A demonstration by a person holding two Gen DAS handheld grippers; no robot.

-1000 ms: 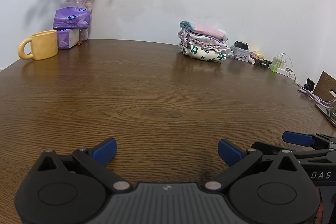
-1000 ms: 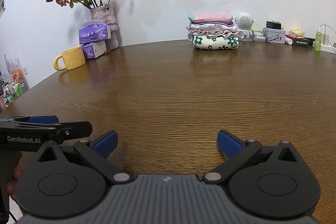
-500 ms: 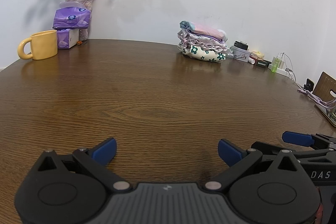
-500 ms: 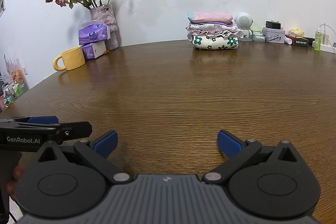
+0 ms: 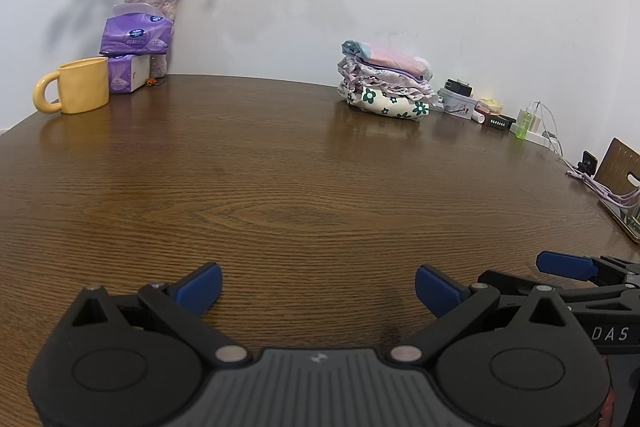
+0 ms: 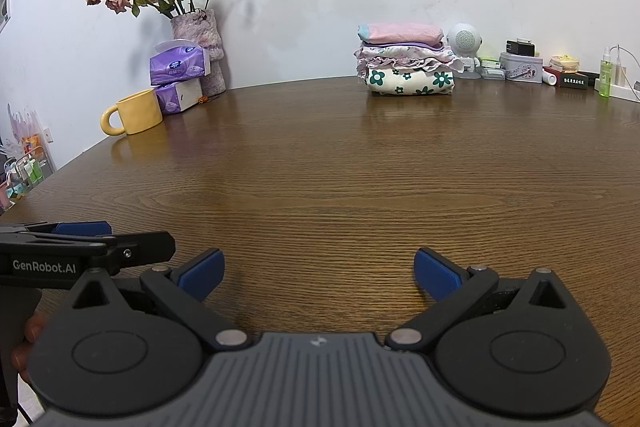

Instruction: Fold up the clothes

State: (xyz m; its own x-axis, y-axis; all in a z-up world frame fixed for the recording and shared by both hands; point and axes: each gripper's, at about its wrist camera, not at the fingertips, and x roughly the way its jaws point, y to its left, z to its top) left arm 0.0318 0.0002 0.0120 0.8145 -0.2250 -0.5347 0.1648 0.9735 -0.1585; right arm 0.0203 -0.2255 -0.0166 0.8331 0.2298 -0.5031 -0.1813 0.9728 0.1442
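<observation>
Nearest, at 6 o'clock: left gripper (image 5: 318, 287) and right gripper (image 6: 316, 273), side by side, each with blue-tipped fingers spread wide and nothing between them, low over the bare wooden table (image 5: 280, 187). Far, at 1 o'clock against the wall: stack of folded clothes (image 6: 408, 61), floral piece lowest, pink uppermost. Far, at 10 o'clock: yellow mug (image 6: 134, 113), tissue packs (image 6: 180, 75), vase of roses (image 6: 198, 47).

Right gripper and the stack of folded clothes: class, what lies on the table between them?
Nothing: from the right gripper to the folded clothes, only bare wooden table shows in the right wrist view.
</observation>
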